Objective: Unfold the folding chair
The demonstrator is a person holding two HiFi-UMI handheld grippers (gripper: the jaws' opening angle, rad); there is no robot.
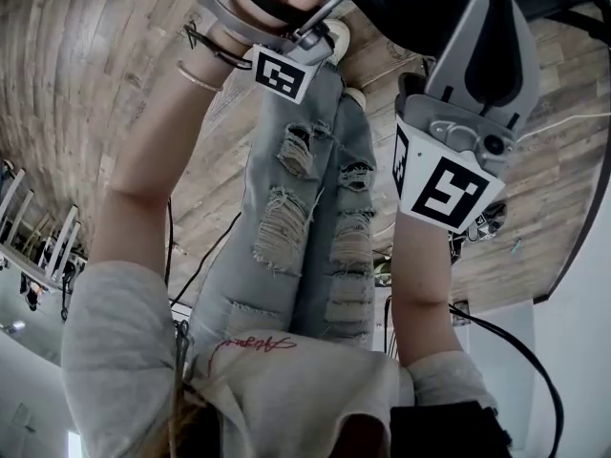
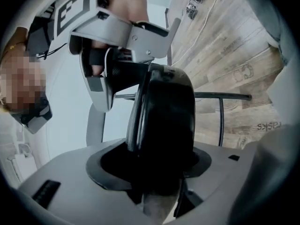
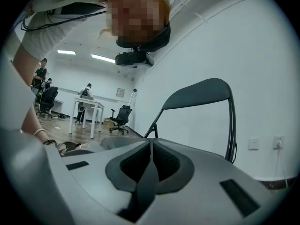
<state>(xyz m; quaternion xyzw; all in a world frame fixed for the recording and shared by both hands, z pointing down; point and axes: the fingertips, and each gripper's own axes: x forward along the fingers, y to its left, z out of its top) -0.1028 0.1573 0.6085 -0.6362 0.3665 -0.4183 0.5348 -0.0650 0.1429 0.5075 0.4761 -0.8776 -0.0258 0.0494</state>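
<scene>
chair: folding chair (image 3: 197,95) stands upright by the white wall (image 3: 262,55), in front of both grippers.
look: dark backrest, thin black tube frame; can't tell how far it is unfolded.
left gripper (image 2: 157,172): jaws apart, black rounded part (image 2: 164,111) between them, probably the chair's edge, not pinched.
right gripper (image 3: 151,144): jaws together, empty.
step: likely taking hold. Seat the edge deep, clamp, brace the frame, open slowly.

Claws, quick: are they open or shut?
Left claw: open around a black thing, not squeezing it.
Right claw: shut, holding nothing.
</scene>
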